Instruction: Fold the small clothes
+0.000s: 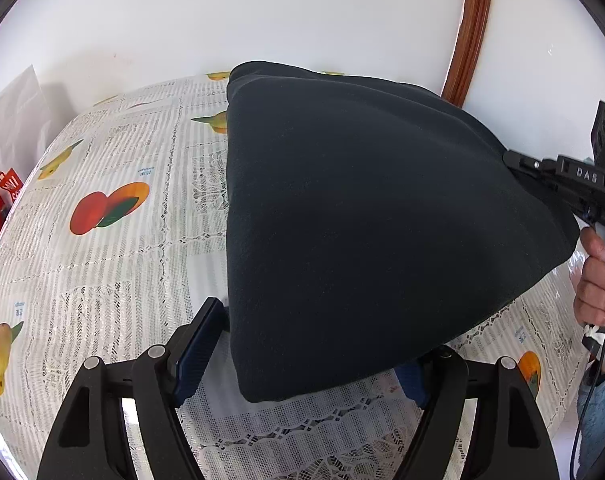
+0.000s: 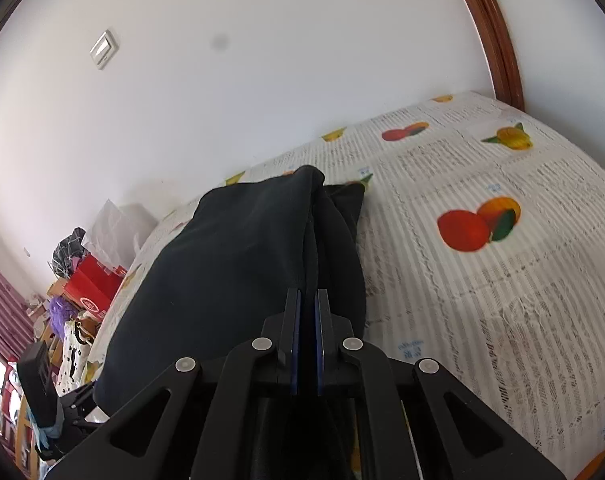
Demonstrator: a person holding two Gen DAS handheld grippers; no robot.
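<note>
Mid-fold: the right gripper [image 2: 307, 300] pinches an edge of the dark garment [image 1: 362, 220] lifted over the tablecloth [image 1: 122, 240], the left gripper [image 1: 302, 356] gapes wide, holding nothing; flattening remains

Bare tablecloth [image 1: 114, 264] left (garment [image 1: 362, 220] right)

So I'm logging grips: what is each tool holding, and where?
Right tool: shut on the dark garment at its right edge. Left tool: open around the near corner, holding nothing.

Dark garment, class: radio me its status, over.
Left gripper open, garment corner between fingers. Right gripper shut on dark garment, lifted off tablecloth. Nothing in the way.
</note>
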